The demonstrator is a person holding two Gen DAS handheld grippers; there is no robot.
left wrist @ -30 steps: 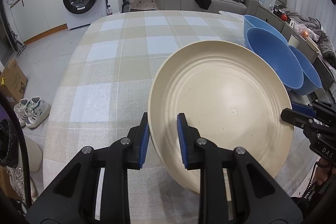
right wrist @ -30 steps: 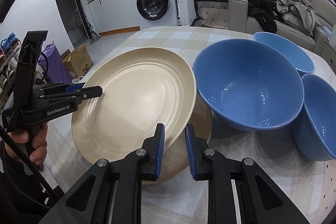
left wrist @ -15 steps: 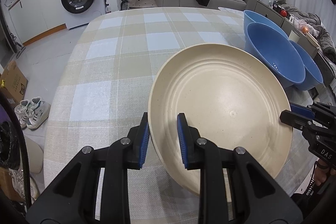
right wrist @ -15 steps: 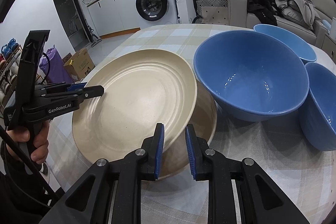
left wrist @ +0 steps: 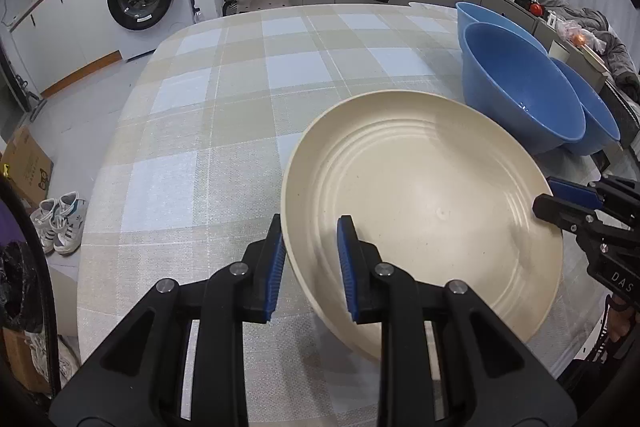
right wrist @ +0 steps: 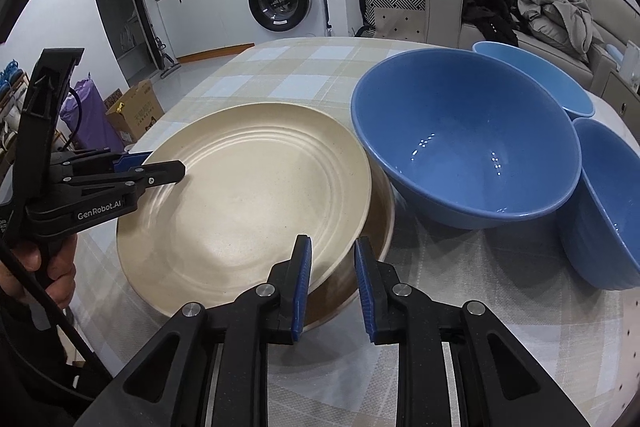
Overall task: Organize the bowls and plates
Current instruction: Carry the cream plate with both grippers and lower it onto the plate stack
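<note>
Basically both grippers pinch the same cream plate [left wrist: 420, 211] by opposite rim edges. Left gripper [left wrist: 311, 263]: jaws narrow, blue pads either side of the near-left rim, one pad under the lip, one on the inner face. Right gripper [right wrist: 331, 281]: jaws also narrow and clamped on the plate's rim at the side nearest the blue bowls; in the left wrist view it shows at the plate's right edge.

Plate is tilted, its right side low, and it sits over a second cream plate [right wrist: 380, 203] whose rim peeks out beneath on the right. So the step in hand reads as setting the top plate down onto the lower one to stack them; whether they already touch on the low side I cannot tell.

To do it well: keep both grips firm until the plate is level and centred over the lower plate, lower both hands together so it does not slide sideways, and let go only when the rims nest. Watch the big blue bowl [right wrist: 464, 139], just beside the plates' right edge; a nudge could shove it into the two other blue bowls [right wrist: 604, 203] behind and beside it. All rests on the checked tablecloth [left wrist: 240, 107], which could bunch if the stack drags.
</note>
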